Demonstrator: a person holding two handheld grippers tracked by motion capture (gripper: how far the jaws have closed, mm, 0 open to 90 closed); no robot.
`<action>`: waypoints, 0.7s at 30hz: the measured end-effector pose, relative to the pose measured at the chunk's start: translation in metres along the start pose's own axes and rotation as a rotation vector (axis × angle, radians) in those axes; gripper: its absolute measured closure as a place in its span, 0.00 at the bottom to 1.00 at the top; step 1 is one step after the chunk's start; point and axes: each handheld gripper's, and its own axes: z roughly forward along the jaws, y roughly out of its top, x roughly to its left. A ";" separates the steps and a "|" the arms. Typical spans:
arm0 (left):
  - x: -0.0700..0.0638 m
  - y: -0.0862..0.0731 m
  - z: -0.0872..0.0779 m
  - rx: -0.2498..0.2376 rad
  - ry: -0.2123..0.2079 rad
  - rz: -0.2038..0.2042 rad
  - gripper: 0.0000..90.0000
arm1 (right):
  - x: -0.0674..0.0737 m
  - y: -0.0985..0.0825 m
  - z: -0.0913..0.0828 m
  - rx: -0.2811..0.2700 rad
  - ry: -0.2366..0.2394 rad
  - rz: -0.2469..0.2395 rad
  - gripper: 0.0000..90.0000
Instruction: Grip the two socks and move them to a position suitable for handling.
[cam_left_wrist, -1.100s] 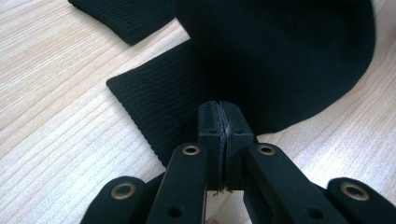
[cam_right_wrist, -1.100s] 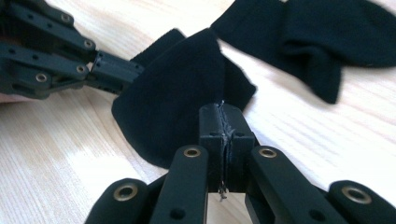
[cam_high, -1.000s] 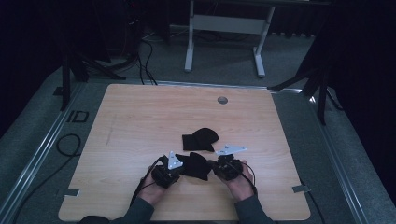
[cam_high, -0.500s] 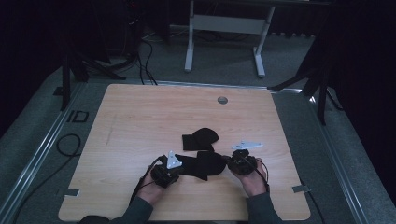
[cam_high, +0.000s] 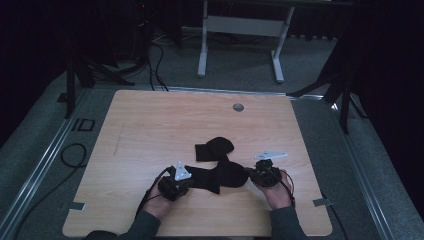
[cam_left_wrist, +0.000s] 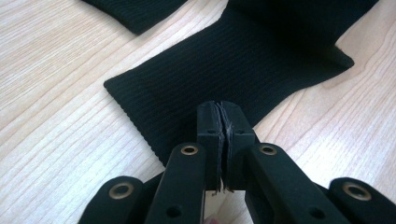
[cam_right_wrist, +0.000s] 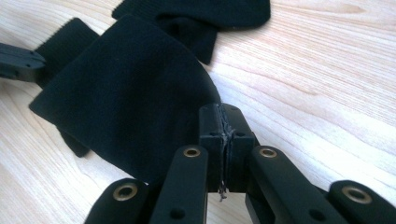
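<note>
R gripper has slid outward to the right since a sec ago, stretching the black sock flatter btwn both tools.
L gripper holds its spot; both jaws pinched tight on sock ends. Ribbed knit, near table's front edge; 2nd sock just behind.

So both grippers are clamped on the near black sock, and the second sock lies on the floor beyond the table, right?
Not quite. The second sock lies on the table, just beyond the near black sock, as the high view shows. The left gripper and right gripper are indeed clamped on it.
</note>
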 end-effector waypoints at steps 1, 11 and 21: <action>0.000 0.000 0.000 0.000 0.000 0.000 0.98 | 0.000 0.000 0.000 0.000 0.000 0.000 0.98; 0.019 -0.005 -0.008 0.027 0.015 -0.010 0.96 | -0.007 -0.003 -0.001 0.044 -0.036 -0.011 0.98; 0.033 -0.009 -0.014 0.046 0.074 -0.044 0.95 | -0.005 -0.005 0.004 0.088 -0.027 -0.041 0.98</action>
